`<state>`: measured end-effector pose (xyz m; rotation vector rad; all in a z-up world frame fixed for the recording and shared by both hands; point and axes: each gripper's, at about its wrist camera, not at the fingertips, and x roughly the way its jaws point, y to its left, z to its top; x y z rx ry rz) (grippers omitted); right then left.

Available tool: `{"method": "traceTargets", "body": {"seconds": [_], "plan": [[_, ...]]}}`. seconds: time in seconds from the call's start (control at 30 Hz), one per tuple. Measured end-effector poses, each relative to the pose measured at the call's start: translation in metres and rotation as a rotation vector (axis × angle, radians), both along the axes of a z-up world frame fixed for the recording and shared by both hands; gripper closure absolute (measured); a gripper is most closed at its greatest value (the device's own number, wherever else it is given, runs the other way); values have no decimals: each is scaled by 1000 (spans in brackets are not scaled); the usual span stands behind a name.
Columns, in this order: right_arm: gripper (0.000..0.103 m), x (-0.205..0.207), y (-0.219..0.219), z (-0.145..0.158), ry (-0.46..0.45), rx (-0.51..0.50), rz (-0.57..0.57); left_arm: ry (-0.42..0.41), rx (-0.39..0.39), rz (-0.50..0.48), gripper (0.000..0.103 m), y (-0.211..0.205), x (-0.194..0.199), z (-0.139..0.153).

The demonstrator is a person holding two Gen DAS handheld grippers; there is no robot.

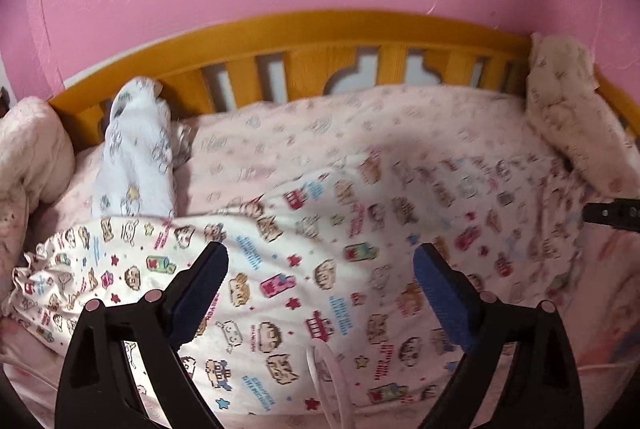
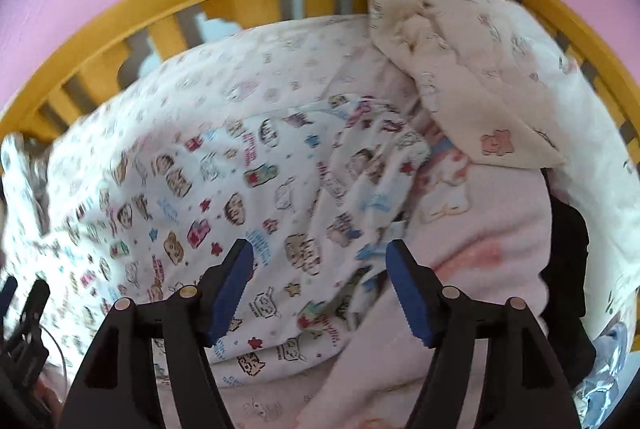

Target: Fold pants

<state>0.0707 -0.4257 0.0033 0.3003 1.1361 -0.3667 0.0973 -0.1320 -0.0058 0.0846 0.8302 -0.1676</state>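
The pants (image 1: 304,269) are white with a colourful cartoon print and lie spread across the pink bedding, with the ruffled waistband at the left. My left gripper (image 1: 320,253) hovers above them, jaws wide open and nothing between the blue pads. In the right wrist view the same pants (image 2: 240,189) lie rumpled, their right edge bunched into folds. My right gripper (image 2: 320,247) hangs over that edge, open and holding nothing. Part of the right gripper (image 1: 612,215) shows at the right edge of the left wrist view. The left gripper (image 2: 24,309) shows at the bottom left of the right wrist view.
An orange wooden bed rail (image 1: 320,29) runs along the pink wall behind the bed. A white printed garment (image 1: 136,157) lies heaped at the back left. A cream blanket (image 2: 460,49) is piled at the back right. A dark object (image 2: 568,269) sits at the right, and a white cable (image 1: 328,381) lies near me.
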Motion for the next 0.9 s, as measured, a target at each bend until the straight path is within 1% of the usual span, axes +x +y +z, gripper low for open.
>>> {"method": "traceTargets", "body": {"seconds": [0.07, 0.13, 0.2, 0.23, 0.27, 0.3, 0.33, 0.37, 0.43, 0.5, 0.57, 0.6, 0.67, 0.77, 0.83, 0.87, 0.9], "plan": [[33, -3, -21, 3, 16, 71, -29, -1, -17, -42, 10, -11, -4, 6], [33, -4, -33, 1, 30, 103, -53, 8, -21, -72, 10, -26, -7, 6], [34, -2, -43, -7, 64, 127, -65, 16, -31, -81, 10, -36, -9, 1], [36, 2, -48, -12, 93, 150, -63, 30, -33, -83, 10, -41, -8, -2], [43, 5, -51, -16, 112, 175, -62, 49, -43, -88, 10, -44, -7, -4], [48, 10, -56, -20, 127, 209, -59, 70, -59, -93, 10, -46, -4, -8], [48, 15, -58, -24, 141, 227, -60, 82, -67, -94, 10, -47, -3, -9], [48, 21, -61, -29, 178, 220, -68, 84, -65, -92, 10, -49, -2, -9], [50, 29, -64, -39, 225, 212, -76, 52, -43, -84, 10, -51, -3, -6], [51, 34, -68, -49, 254, 238, -95, 16, -30, -84, 10, -52, -4, -2], [51, 39, -74, -65, 296, 261, -117, 28, -44, -90, 10, -51, 0, -1], [55, 41, -75, -70, 309, 256, -126, 40, -52, -90, 10, -50, 2, -2], [62, 48, -75, -77, 324, 205, -144, 56, -62, -82, 10, -48, 5, -5], [64, 59, -73, -83, 334, 135, -144, 82, -64, -82, 10, -45, 8, -10], [70, 65, -69, -89, 367, 94, -123, 103, -64, -98, 10, -46, 8, -12], [82, 65, -68, -90, 376, 83, -122, 105, -64, -107, 10, -47, 7, -12], [91, 63, -67, -89, 373, 87, -117, 104, -64, -112, 10, -48, 6, -11]]}}
